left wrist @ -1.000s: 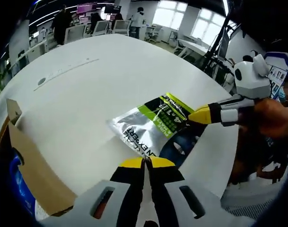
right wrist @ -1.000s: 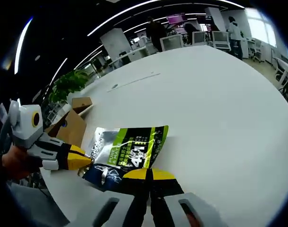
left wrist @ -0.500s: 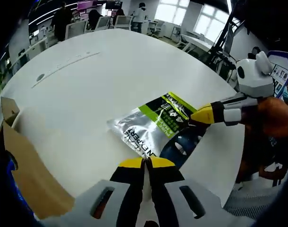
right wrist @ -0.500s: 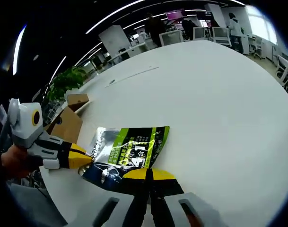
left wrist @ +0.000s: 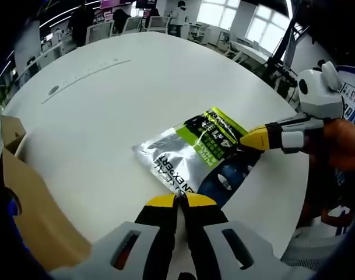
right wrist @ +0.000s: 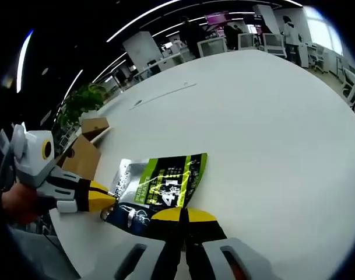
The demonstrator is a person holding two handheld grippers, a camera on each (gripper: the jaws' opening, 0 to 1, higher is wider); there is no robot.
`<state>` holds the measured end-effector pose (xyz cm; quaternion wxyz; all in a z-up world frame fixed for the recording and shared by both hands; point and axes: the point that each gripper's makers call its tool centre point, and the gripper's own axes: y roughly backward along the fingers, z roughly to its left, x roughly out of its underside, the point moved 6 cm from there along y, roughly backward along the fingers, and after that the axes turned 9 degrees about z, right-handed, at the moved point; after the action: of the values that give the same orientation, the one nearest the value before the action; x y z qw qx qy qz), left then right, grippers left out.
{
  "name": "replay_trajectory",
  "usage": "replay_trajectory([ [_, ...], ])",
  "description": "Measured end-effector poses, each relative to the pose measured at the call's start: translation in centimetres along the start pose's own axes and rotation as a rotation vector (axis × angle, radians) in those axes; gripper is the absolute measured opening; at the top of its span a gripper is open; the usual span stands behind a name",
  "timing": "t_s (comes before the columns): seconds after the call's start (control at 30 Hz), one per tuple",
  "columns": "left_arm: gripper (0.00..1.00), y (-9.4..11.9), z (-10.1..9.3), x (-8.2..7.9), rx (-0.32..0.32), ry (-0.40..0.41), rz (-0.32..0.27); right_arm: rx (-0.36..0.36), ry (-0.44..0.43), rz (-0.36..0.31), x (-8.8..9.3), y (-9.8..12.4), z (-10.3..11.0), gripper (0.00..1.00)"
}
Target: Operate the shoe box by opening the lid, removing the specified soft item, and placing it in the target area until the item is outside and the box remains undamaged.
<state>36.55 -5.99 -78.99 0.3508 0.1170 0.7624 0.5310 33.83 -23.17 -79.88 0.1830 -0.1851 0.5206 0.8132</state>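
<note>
A soft foil pouch point(left wrist: 194, 154), silver, green and dark blue with printed text, lies flat on the white table point(left wrist: 107, 99), outside the box. My left gripper point(left wrist: 177, 201) is shut at the pouch's near silver edge. My right gripper point(left wrist: 247, 140) comes in from the right, shut on the pouch's opposite edge. In the right gripper view the pouch point(right wrist: 165, 184) lies just past my right gripper point(right wrist: 183, 214), which is pinched on its dark blue end. The left gripper point(right wrist: 110, 196) touches its left corner. The brown cardboard shoe box point(left wrist: 25, 198) stands open at the left.
The box point(right wrist: 87, 154) sits near the table's edge, its flap raised. The table's rounded edge point(left wrist: 296, 192) runs close behind the pouch. A hand point(left wrist: 340, 143) holds the right gripper. Office chairs and people point(left wrist: 84, 17) stand far off, and a plant point(right wrist: 81, 102) is beyond the box.
Both views have shifted slightly with the hands. The pouch stays on the table between the two shut grippers.
</note>
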Motion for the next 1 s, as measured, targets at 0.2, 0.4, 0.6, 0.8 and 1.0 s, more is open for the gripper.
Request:
replay_trajectory([
  [0.2, 0.04, 0.1, 0.6, -0.1, -0.026, -0.056, 0.02, 0.004, 0.002, -0.004, -0.5, -0.3, 0.1, 0.0],
  [0.4, 0.08, 0.4, 1.2, 0.1, -0.07, -0.137, 0.039, 0.014, -0.003, -0.005, -0.3, -0.4, 0.2, 0.0],
  [0.6, 0.09, 1.4, 1.3, 0.4, -0.109, -0.186, 0.04, 0.024, -0.021, -0.025, -0.4, -0.4, 0.6, 0.02],
  [0.8, 0.12, 2.3, 1.4, 0.5, -0.128, -0.211, 0.03, 0.06, 0.004, -0.025, -0.5, 0.3, 0.7, 0.06],
  [1.0, 0.14, 3.7, 0.6, 1.5, -0.138, -0.228, 0.003, 0.093, 0.017, -0.039, -0.4, 1.3, 1.0, 0.11],
])
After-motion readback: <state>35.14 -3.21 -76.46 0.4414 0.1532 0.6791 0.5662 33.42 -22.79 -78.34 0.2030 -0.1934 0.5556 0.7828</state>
